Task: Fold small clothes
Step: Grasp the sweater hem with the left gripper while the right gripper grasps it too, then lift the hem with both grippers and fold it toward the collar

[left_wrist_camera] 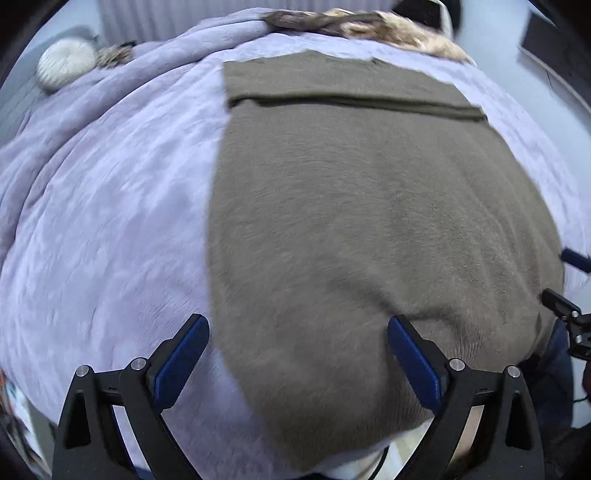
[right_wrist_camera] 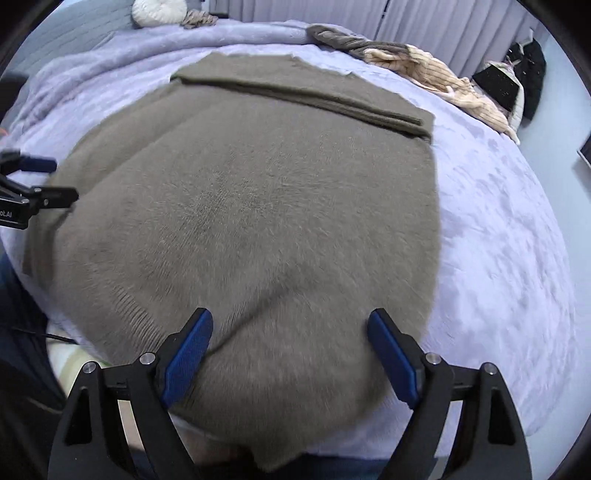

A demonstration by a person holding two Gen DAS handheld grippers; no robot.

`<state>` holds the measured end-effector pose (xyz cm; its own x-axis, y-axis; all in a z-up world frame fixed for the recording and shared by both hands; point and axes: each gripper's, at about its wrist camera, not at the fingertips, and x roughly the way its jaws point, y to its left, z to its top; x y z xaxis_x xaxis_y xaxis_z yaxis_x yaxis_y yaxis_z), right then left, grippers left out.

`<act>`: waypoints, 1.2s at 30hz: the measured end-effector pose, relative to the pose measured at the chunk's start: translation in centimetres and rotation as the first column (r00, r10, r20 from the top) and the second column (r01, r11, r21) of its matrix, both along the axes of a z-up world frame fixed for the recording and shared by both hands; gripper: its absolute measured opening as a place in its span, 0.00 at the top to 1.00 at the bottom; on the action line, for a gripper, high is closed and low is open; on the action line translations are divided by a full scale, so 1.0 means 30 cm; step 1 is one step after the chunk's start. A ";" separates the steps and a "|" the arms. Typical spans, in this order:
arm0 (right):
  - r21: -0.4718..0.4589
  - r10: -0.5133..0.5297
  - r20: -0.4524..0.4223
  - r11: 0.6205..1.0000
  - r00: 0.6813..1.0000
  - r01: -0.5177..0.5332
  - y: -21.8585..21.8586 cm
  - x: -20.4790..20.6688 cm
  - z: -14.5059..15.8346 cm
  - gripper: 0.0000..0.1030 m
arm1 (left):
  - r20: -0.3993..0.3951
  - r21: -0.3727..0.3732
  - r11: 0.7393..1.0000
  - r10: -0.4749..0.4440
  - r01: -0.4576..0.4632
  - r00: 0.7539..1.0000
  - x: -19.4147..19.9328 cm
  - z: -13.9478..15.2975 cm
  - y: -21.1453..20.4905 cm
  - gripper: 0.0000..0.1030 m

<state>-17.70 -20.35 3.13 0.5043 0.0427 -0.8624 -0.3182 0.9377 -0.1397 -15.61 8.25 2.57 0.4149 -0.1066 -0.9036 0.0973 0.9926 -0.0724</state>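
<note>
Right wrist view: the sweater [right_wrist_camera: 251, 206] lay flat on the blanket [right_wrist_camera: 498, 240], spreading from 12 to 6 o'clock beneath both wide-open, empty grippers [right_wrist_camera: 290, 354] [left_wrist_camera: 297, 354], so a shallow pinch risked snagging blanket pile too.

A lilac blanket [right_wrist_camera: 498, 221] covers the bed beneath pleated grey curtains [right_wrist_camera: 424, 18].

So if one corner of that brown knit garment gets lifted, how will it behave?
Probably floppy: the brown knit garment lies limp, its far part folded over. Its fuzzy surface suggests it will cling to, not slide over, the plush lilac blanket. It looks light.
</note>
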 end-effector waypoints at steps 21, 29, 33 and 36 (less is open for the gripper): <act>0.383 -0.079 -0.038 0.920 0.996 0.088 -0.203 -0.059 -0.082 0.57 | -0.059 -0.312 0.950 0.009 -0.027 0.998 -0.014 -0.094 0.090 0.32; 0.353 -0.037 -0.016 0.935 0.999 0.040 -0.153 -0.034 -0.064 0.90 | -0.009 -0.347 0.938 0.015 -0.017 1.000 -0.023 -0.051 0.063 0.86; 0.399 -0.012 0.001 0.917 1.000 0.011 -0.152 -0.036 -0.009 0.90 | 0.030 -0.327 0.945 0.013 -0.003 0.999 -0.034 0.013 0.052 0.87; 0.467 -0.019 0.024 0.884 1.000 0.005 -0.170 -0.024 0.049 0.90 | 0.095 -0.341 0.940 0.019 0.015 0.995 -0.035 0.101 0.063 0.87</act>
